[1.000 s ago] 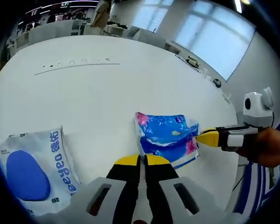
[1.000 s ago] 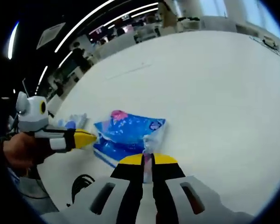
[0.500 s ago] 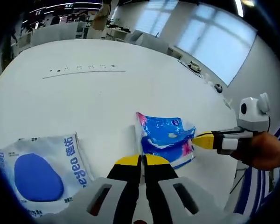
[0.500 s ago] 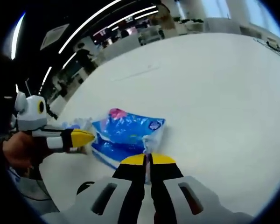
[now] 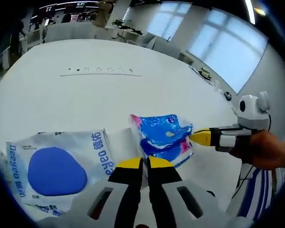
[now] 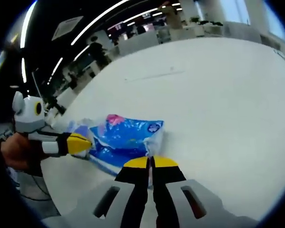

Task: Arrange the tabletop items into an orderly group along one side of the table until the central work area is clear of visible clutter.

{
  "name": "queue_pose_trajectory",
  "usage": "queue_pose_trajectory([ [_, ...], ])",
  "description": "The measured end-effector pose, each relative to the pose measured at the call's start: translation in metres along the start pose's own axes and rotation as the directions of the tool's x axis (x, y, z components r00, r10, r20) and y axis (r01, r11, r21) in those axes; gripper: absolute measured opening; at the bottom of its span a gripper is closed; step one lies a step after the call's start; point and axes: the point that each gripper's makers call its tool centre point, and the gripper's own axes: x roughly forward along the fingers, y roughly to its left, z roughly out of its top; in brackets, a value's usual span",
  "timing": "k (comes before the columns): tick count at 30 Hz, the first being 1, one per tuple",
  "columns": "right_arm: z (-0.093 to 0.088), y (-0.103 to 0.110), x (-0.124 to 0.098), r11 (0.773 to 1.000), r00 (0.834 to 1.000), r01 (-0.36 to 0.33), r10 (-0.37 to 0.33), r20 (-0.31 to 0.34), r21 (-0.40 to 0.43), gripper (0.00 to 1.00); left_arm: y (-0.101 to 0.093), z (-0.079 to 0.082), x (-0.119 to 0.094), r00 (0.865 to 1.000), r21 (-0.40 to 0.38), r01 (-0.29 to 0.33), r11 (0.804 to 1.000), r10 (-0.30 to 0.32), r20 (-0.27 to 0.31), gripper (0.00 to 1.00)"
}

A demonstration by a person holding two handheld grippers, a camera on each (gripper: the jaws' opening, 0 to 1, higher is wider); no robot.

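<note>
Your landmark is the blue plastic tissue pack with pink flowers (image 5: 162, 140), which lies on the round white table (image 5: 85, 95). Your left gripper (image 5: 143, 164) has its yellow-tipped jaws pressed together on the near edge of this pack. Your right gripper (image 6: 151, 163) is also clamped on it, at the crumpled wrapper corner on the opposite side. Just beside the blue pack, to its left in the left gripper view, rests a white soft wipes package with a blue oval (image 5: 57, 172).
</note>
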Motion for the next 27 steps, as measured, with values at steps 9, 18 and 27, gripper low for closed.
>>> queue_pose_trajectory([
  [9, 0.004, 0.004, -0.003, 1.0, 1.0, -0.003, 0.003, -0.003, -0.012, 0.0, 0.002, -0.004, 0.007, 1.0, -0.011, -0.003, 1.0, 0.002, -0.016, 0.01],
  [18, -0.009, 0.0, -0.003, 1.0, 1.0, -0.006, 0.006, -0.029, -0.007, 0.0, 0.004, -0.014, 0.012, 0.999, -0.034, -0.009, 0.999, 0.008, -0.041, 0.01],
  [27, -0.005, -0.005, -0.002, 1.0, 1.0, 0.002, -0.002, -0.021, 0.007, 0.02, 0.003, -0.015, 0.016, 0.999, -0.065, -0.008, 0.998, 0.005, -0.042, 0.03],
])
